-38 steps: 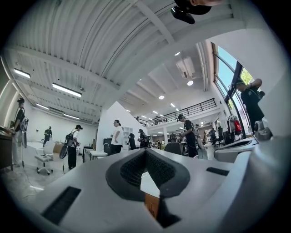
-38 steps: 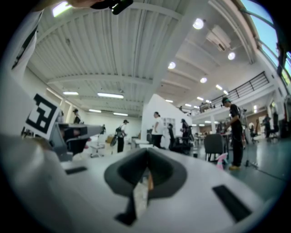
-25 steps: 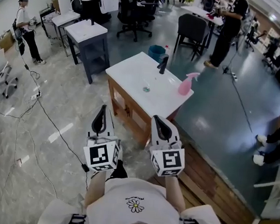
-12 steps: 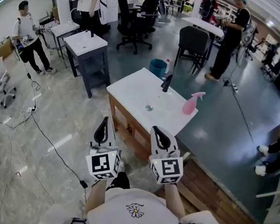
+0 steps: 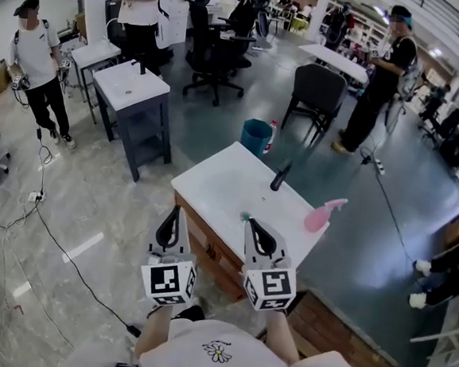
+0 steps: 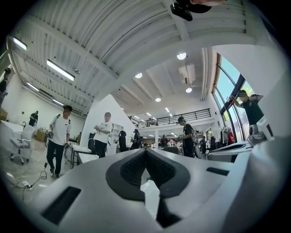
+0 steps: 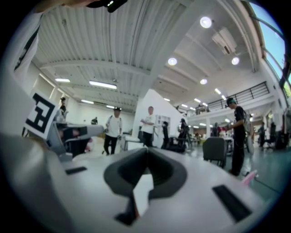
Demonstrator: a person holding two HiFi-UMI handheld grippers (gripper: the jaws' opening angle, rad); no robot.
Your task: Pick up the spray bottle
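At the far left a person in a white shirt (image 5: 34, 58) stands on the pale floor, and nearer the middle is a small dark stand with a white sink top (image 5: 130, 90). My left gripper (image 5: 173, 211) is raised in front of me with its jaws pressed together and nothing between them; its own view shows the two dark pads meeting in a single line. Just ahead of both grippers is the wooden cabinet with the white sink counter (image 5: 214, 181). My right gripper (image 5: 252, 221) is level with the left one and apart from it, its tips over the near edge of that counter. Its jaws are also closed on nothing. Beyond it a black faucet (image 5: 280, 176) rises from the counter, with a blue bin (image 5: 255, 135) on the floor behind. The pink spray bottle (image 5: 322, 216) stands at the counter's right-hand edge, right of the faucet and well clear of both grippers. Further right a person in black (image 5: 386, 68) stands on the dark floor.
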